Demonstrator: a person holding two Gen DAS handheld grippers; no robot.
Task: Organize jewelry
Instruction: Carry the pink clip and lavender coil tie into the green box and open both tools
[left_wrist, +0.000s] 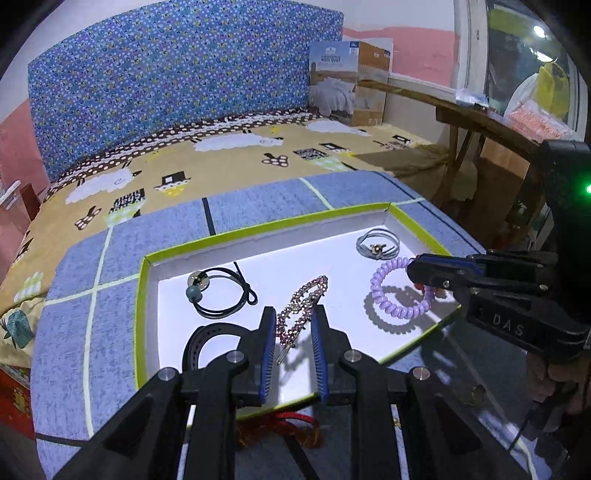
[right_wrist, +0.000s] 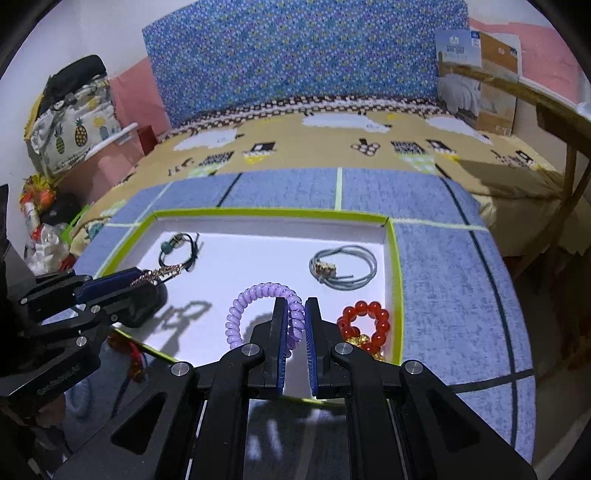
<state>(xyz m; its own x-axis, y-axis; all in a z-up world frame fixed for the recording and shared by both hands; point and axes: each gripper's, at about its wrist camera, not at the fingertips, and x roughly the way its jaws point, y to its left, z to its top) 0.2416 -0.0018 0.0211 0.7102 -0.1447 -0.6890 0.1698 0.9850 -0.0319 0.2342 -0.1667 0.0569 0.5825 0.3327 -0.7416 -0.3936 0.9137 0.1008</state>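
Note:
A white tray with a green rim (left_wrist: 258, 226) (right_wrist: 266, 212) lies on a blue mat. My left gripper (left_wrist: 293, 314) is open, its fingers on either side of a beaded pink hair clip (left_wrist: 301, 304) lying in the tray. My right gripper (right_wrist: 295, 306) is shut on a purple coil hair tie (right_wrist: 258, 295), which also shows in the left wrist view (left_wrist: 391, 291), held just above the tray floor. A red bead bracelet (right_wrist: 369, 325) lies right of it. A grey hair tie (right_wrist: 343, 267) lies at the far right, a black one with beads (left_wrist: 218, 291) at the left.
A black strap (left_wrist: 199, 343) lies in the tray's near left corner. A red cord (left_wrist: 295, 424) lies on the mat in front of the tray. A bed with a patterned sheet (left_wrist: 221, 147) is beyond, with a wooden frame (left_wrist: 461, 114) at the right.

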